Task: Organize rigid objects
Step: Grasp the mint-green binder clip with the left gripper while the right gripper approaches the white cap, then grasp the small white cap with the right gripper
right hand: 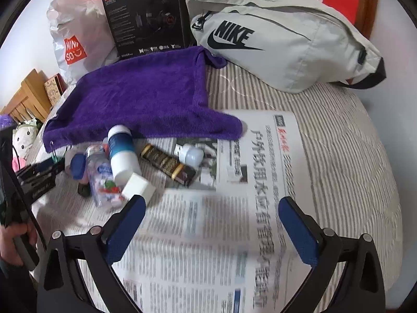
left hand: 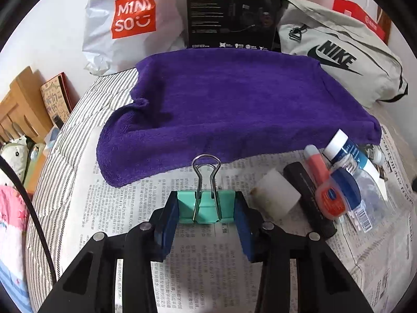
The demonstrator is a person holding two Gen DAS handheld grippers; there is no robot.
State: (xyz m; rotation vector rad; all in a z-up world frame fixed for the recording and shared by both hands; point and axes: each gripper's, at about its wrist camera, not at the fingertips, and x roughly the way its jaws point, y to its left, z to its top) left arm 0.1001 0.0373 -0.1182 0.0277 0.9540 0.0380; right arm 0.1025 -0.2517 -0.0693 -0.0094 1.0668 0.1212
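Blue-padded left gripper (left hand: 207, 208) is clamped on a mint-green binder clip (left hand: 206, 206), pads pressing both its sides, wire handle upright, above the newspaper (left hand: 203, 260). Right gripper (right hand: 211, 206) is spread wide, holding nothing, over the same newspaper. Just beyond lies a loose cluster: white block (right hand: 138, 187), clear bottle (right hand: 101, 174), blue-and-white tube (right hand: 121, 151), dark bar (right hand: 166, 163), small white bulb (right hand: 190, 154). Purple towel (left hand: 229, 109) lies behind the cluster, its near edge overlapping the newspaper. Farthest back stand a Miniso bag (left hand: 130, 18), black headset box (left hand: 232, 10) and grey Nike pouch (right hand: 281, 39).
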